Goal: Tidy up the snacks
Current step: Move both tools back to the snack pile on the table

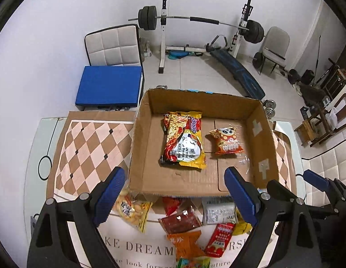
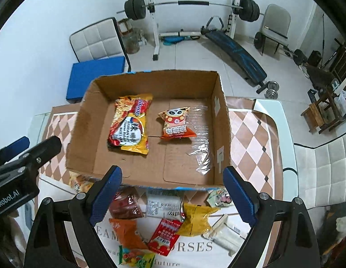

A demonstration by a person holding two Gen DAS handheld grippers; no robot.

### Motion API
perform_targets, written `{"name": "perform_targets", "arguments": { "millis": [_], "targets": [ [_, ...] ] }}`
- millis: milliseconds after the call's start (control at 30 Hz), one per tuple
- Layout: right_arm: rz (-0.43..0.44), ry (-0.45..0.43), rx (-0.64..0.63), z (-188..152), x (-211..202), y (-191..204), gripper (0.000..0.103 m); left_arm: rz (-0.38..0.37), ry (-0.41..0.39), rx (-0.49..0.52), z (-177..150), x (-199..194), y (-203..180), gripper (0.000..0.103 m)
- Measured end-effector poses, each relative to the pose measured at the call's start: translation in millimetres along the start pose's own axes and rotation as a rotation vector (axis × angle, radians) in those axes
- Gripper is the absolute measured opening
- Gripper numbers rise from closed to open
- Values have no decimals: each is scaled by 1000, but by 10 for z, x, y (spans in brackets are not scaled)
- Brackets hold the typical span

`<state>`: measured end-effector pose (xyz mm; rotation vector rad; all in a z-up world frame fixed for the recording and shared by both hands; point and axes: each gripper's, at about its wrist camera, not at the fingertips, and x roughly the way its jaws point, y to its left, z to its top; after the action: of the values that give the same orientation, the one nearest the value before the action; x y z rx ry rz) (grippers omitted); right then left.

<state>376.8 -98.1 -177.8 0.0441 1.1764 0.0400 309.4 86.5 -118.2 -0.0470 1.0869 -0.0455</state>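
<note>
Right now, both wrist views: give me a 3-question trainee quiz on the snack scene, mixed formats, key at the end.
1. True or false: the left hand-held gripper is shut on a packet.
2. Multiple choice: what already lies in the cardboard box?
A. nothing
B. a yellow noodle pack and an orange panda snack bag
C. only a red sachet
3. Fill in: the loose packets, such as the red sachet, lie on the table in front of the box's ____ wall.

Key
1. False: its jaws stand wide apart, as do those of the right hand-held gripper.
2. B
3. near
</note>
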Motion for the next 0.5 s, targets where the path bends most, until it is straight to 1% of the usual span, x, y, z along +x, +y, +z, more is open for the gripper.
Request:
{"name": "perform_targets", "arguments": {
  "millis": [100, 200, 300, 367, 500],
  "targets": [
    [19, -1, 18, -100, -106, -10, 94, 3, 1, 1, -112, -84, 18, 91],
    [48, 35, 50, -220, -110, -64, 94, 4, 51, -9, -245, -49, 50, 91],
    [83, 108, 108, -399, 9, -160, 94, 12, 121, -32, -431, 84, 104, 91],
    [100, 171, 151, -544, 167, -236, 94, 17, 195, -55, -596, 272, 153, 91],
    [140, 320, 261, -938, 619, -380, 94, 9, 330, -100, -933, 669, 229, 91]
  ]
}}
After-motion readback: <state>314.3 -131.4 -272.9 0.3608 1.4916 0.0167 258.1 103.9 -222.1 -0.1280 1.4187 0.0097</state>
